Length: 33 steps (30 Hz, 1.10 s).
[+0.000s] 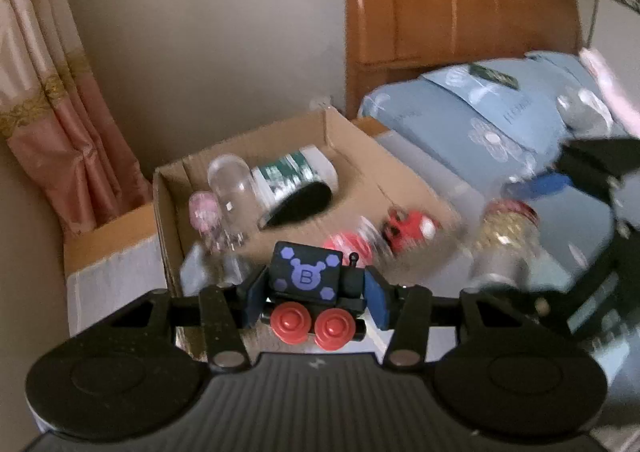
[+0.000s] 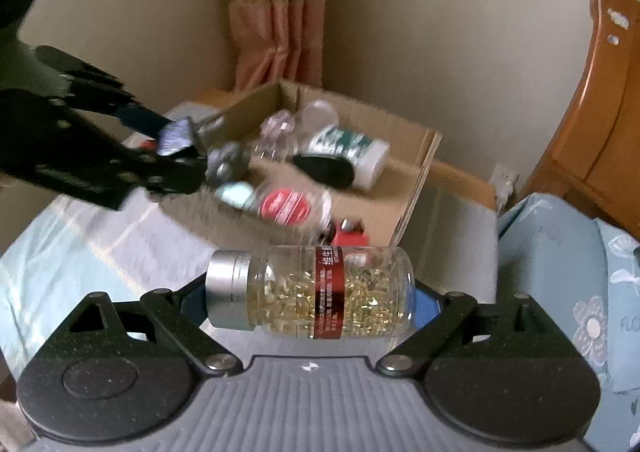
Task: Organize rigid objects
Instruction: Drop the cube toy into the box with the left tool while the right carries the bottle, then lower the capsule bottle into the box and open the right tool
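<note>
My left gripper (image 1: 316,298) is shut on a black toy train car (image 1: 310,284) with a purple B and red wheels, held in front of an open cardboard box (image 1: 352,156). My right gripper (image 2: 310,300) is shut on a clear bottle of yellow capsules (image 2: 312,292) with a silver cap and red label, held sideways just before the same box (image 2: 416,180). The bottle also shows blurred in the left wrist view (image 1: 504,236). The left gripper and its toy (image 2: 176,138) show at the left of the right wrist view, above the box's near left corner.
The box holds a green-and-white bottle (image 1: 296,176), a clear glass dome (image 1: 232,188), a black oval object (image 1: 304,200), a pink object (image 1: 204,212), a red-lidded jar (image 2: 286,206) and a red toy car (image 1: 408,228). A wooden headboard (image 1: 440,12), blue pillows (image 1: 500,120) and a pink curtain (image 1: 48,92) surround it.
</note>
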{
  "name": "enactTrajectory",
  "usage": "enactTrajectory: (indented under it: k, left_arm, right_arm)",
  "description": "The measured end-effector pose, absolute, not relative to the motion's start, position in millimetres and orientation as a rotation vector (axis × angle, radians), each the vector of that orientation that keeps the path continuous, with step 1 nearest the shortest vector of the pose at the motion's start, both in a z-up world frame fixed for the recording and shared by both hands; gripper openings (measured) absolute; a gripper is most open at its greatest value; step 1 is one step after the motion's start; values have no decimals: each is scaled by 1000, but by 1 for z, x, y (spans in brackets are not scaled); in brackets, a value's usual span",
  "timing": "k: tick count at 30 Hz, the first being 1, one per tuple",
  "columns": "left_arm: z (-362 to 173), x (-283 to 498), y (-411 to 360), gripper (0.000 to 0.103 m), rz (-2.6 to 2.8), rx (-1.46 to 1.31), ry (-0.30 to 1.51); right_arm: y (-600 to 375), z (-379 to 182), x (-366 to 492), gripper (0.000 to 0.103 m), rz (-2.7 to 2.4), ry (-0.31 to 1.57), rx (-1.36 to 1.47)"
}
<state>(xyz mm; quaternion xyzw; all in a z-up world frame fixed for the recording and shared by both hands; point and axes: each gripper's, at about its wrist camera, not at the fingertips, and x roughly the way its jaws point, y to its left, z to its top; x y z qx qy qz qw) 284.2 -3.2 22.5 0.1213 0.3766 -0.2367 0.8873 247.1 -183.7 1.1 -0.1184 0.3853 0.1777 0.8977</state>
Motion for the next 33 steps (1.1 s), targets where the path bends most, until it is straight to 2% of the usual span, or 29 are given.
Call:
enactTrajectory:
  k: [5,6,7,9,11,14,22,33]
  left_arm:
    - [19,318,-13,50,-425,243,758]
    - [16,323,-14,55,-409,242,756]
    - [14,326,-14,68,-399,232,756]
    - [12,329,-13,82,-382,215,747]
    - [11,327,-11,83,-380,210,738]
    - [11,323,-7,92,-387,209,743]
    - [21,297,10,100,-392,198,698]
    - [18,262,31,100,-358,213,667]
  right_arm:
    - [-181,15,257,96,360,766,-246]
    - [-181,17,259,96,358,763,-244]
    - [-182,18,260,96,357,763,-240]
    - [-182,19,262,96,358,765,-237]
    - [-182,19,265,96,354,765,-243]
    - [-183,20,269,96,350,768,-243]
    - [-180,25,297,96,325,773,-223]
    - [-163,19,367,96,262,852,-148]
